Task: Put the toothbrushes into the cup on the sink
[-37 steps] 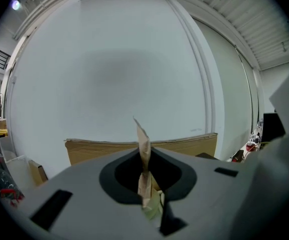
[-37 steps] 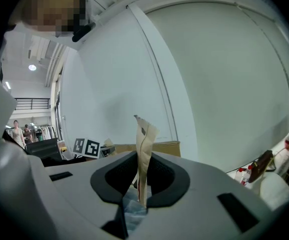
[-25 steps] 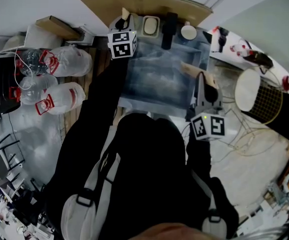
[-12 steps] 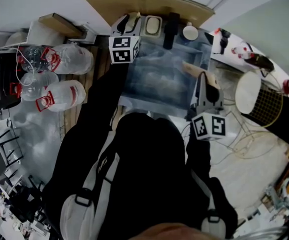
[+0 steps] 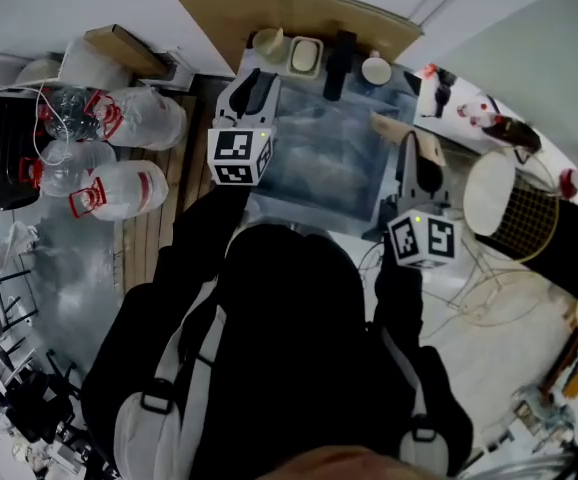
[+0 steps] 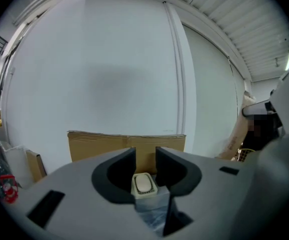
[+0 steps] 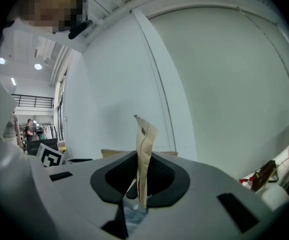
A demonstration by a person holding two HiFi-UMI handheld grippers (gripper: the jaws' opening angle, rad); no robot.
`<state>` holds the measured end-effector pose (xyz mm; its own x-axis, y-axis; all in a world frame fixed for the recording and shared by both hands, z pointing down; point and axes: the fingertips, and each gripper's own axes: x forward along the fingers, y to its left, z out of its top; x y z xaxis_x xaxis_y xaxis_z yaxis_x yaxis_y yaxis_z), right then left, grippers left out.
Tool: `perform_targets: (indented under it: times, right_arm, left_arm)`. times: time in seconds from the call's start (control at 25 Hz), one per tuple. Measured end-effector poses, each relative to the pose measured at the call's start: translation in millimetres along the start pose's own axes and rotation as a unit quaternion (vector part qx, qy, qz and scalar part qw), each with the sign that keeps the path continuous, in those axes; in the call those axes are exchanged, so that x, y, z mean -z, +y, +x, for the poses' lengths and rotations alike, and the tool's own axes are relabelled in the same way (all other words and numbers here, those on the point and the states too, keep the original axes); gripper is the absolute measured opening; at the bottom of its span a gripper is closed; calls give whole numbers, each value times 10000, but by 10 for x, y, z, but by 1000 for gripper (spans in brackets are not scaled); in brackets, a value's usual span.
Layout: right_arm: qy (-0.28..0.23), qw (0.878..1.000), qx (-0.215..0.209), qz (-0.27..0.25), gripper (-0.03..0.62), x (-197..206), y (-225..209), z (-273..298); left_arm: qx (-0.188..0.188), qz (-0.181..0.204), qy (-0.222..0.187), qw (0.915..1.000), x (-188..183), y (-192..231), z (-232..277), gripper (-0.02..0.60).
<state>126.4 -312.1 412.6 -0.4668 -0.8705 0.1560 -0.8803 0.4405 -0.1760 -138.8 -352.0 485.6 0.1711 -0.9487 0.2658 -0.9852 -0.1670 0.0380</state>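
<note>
Right tongs (image 7: 143,170) are closed narrow on a toothbrush (image 7: 145,134) wrapped in a tan paper sleeve. They pinch it near its lower end, so most of the length stands up past the tips. In the head view the same packet (image 5: 389,130) pokes out over the right side of the sink (image 5: 319,173). We judge it light and stiff along its length. The paper skin looks thin and could crease or let the brush slip inside it, so a firm pinch low on the flat faces, as it is held now, seems the sound place. That hold leaves the long free end to go in first. Our target is the pale cup (image 5: 267,40) at the back left corner of the sink, well apart from the packet. We cannot tell whether anything stands in it already. It looks small and light enough to tip if the brush knocks its rim. Left tongs (image 5: 255,78) have just been opening and stand wide (image 6: 145,156), with nothing between them. Only the soap dish (image 6: 143,184) shows far beyond the gap, beside the cup and the dark tap (image 5: 341,58). Behind the sink leans a sheet of cardboard (image 5: 289,10), and water jugs (image 5: 119,193) lie on the floor to the left.
</note>
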Motion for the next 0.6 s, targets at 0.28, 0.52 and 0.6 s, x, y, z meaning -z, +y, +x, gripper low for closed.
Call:
perform_targets:
  times: [0.28,0.52,0.6]
  right_arm:
    - [-136,9999,-42,-91,49,-95,-21,148]
    - [-160,9996,125,-206,49,-48,-180,453]
    - [-132,9995,220,-176,49,-27,-258,620]
  left_arm:
    - [-273,-24,-16,9996,-54,-157,-551,5]
    - [-122,74,-58,9999,-22,-425,-820,2]
    - [-96,74,4,9999,35,-479,-884,2]
